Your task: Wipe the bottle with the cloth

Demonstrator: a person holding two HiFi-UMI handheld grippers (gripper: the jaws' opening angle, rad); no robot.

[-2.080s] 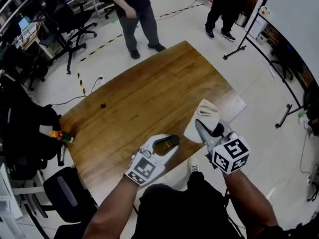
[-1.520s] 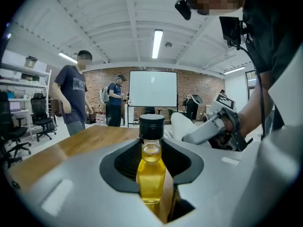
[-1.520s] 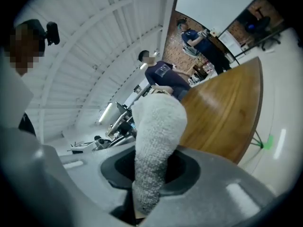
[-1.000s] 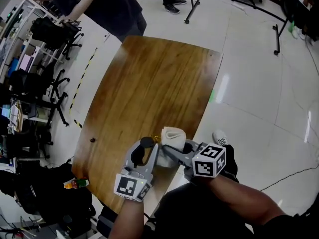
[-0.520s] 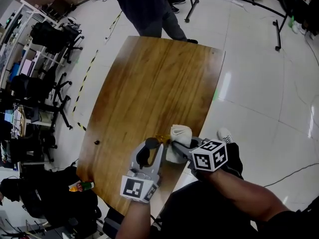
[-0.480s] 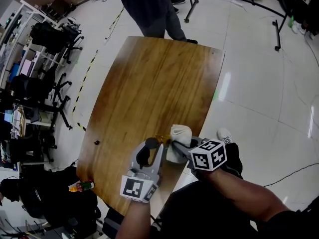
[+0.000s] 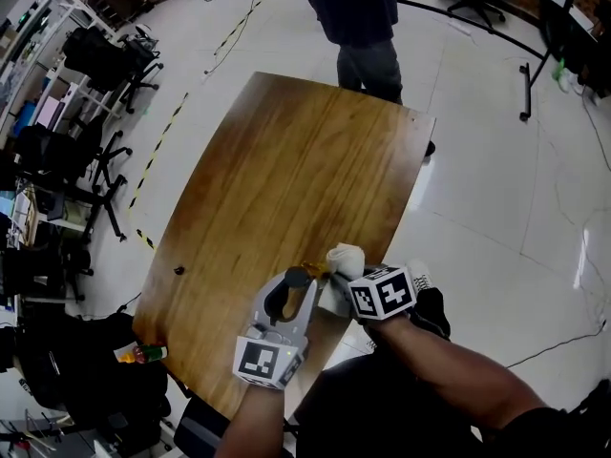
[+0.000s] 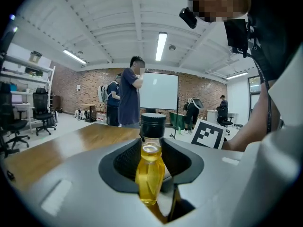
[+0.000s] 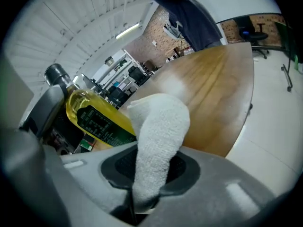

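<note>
A small bottle [image 8: 150, 174] of yellow liquid with a black cap [image 8: 152, 124] stands upright between the jaws of my left gripper [image 8: 151, 167], which is shut on its body. In the head view the left gripper [image 7: 298, 278] holds the bottle [image 7: 312, 270] over the table's near right edge. My right gripper [image 9: 147, 174] is shut on a folded white cloth [image 9: 158, 136]. The cloth's free end lies against the bottle's dark-labelled side [image 9: 97, 119]. In the head view the cloth [image 7: 344, 257] sits just right of the bottle, ahead of the right gripper [image 7: 336, 289].
The wooden table [image 7: 286, 170] stretches away from me. A small dark object [image 7: 179, 270] lies near its left edge. A person [image 7: 368, 27] stands at the far end. Office chairs [image 7: 95, 60] and shelves fill the left side. An orange bottle [image 7: 134, 353] lies low at the left.
Over two seconds the grippers came together, bringing the cloth against the bottle. In the last half second they stay joined, the cloth shifting slightly. The person at the far end moved right.
</note>
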